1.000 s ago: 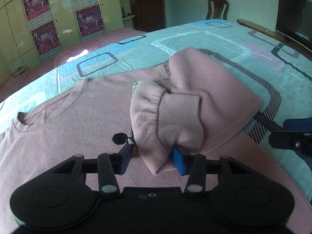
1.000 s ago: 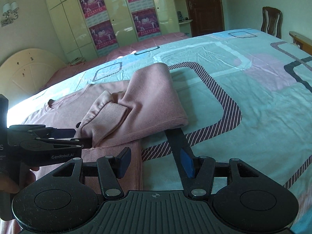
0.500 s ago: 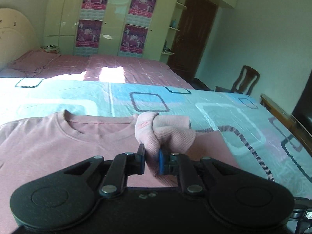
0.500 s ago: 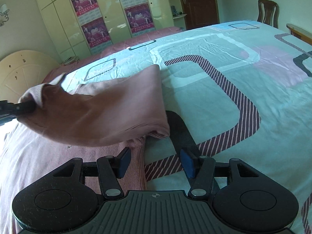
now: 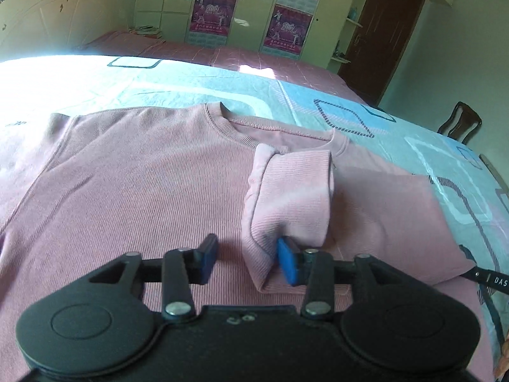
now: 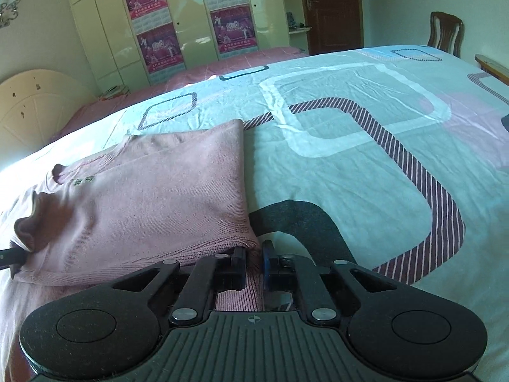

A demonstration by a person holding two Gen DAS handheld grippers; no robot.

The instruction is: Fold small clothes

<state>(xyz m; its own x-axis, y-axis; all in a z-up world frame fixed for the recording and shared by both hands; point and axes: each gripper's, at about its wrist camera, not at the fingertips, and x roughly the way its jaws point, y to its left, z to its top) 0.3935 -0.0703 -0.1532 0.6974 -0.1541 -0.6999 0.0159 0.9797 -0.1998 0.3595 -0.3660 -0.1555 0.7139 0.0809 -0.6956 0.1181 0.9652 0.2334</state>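
A pink ribbed sweatshirt [image 5: 133,191] lies flat on the bed, collar away from me. Its sleeve is folded across the body, and the ribbed cuff [image 5: 289,197] rests on the chest. My left gripper [image 5: 246,259] is open, and the cuff's end lies between its blue pads, against the right one. In the right wrist view the folded sleeve [image 6: 152,203] covers the sweatshirt's right side. My right gripper [image 6: 254,262] is shut on the sweatshirt's side edge, with pink fabric between the pads. The left gripper's tip [image 6: 9,256] shows at the cuff.
The bed has a teal sheet [image 6: 366,146] with striped rectangle patterns. A second bed with a pink cover [image 5: 222,54] stands beyond, in front of wardrobes with posters. A wooden chair [image 6: 445,33] stands at the far right, and a headboard [image 6: 35,108] at the left.
The left gripper carried the cuff across the sweatshirt's chest, laid it down and opened. The right gripper moved in to the sweatshirt's side edge and closed on it.
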